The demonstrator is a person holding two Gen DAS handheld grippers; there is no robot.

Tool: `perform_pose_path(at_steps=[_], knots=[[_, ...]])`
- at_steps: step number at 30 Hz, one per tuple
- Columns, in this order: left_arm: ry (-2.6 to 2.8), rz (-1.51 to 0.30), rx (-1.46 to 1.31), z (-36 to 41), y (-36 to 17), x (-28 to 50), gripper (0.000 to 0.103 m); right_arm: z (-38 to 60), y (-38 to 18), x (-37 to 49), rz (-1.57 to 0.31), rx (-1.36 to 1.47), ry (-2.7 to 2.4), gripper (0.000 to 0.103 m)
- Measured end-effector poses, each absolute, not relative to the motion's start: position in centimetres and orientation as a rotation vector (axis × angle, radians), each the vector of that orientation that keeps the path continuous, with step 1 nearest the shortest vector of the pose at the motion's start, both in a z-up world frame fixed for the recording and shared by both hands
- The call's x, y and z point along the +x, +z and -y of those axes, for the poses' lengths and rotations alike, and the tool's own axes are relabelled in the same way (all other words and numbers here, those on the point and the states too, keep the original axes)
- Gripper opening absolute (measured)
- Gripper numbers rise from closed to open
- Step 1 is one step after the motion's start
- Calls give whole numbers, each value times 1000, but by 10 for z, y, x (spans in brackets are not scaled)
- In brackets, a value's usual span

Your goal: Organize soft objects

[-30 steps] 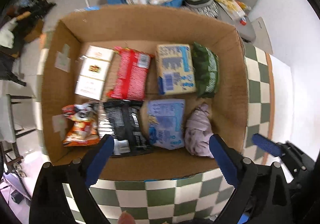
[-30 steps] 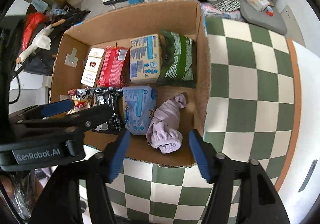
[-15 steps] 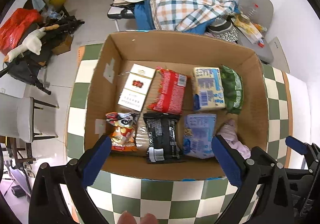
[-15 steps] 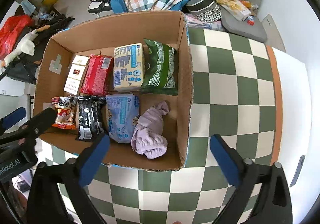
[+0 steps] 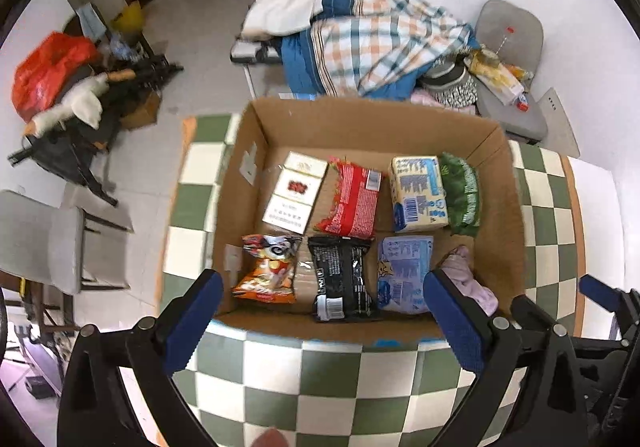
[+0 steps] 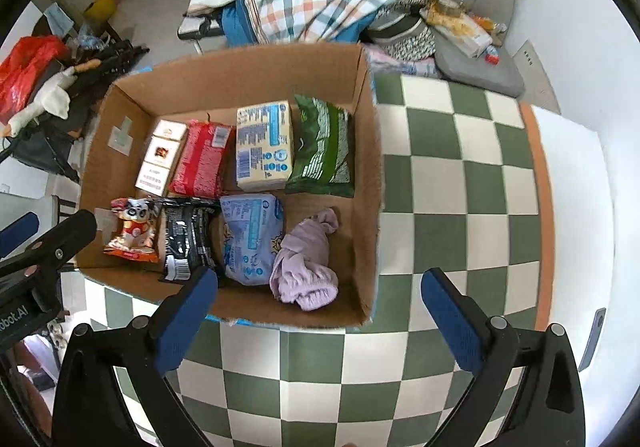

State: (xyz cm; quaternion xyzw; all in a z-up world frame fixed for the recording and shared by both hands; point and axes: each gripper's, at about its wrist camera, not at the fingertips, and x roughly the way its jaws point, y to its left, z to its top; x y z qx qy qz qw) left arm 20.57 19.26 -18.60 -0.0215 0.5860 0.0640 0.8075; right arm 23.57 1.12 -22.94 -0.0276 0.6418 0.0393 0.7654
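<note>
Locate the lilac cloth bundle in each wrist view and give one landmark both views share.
Left wrist: lilac cloth bundle in the cardboard box's near right corner, partly behind a gripper finger.
Right wrist: bundle in full view, same corner.
Shared landmark: green packet just beyond it.

Crumpled lilac cloth [image 6: 306, 267] in box's [image 6: 366, 151] near-right corner, beside pale-blue pkt [image 6: 250, 235]

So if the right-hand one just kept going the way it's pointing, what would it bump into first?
Probably the near-right corner of the cardboard box, or the checkered tablecloth just beside it. The right gripper points down there, jaws wide and empty. Depth is hard to judge.
</note>
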Motion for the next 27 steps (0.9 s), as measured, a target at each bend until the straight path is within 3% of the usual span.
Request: perform_pose_path(at_steps=[14, 27], knots=[[123, -1080, -43, -171, -62, 115, 103, 21, -54, 130, -1090, -29, 94, 103], [128, -1011, -62, -166, -17, 84, 103, 26, 5, 91, -1026, -35, 126, 103]])
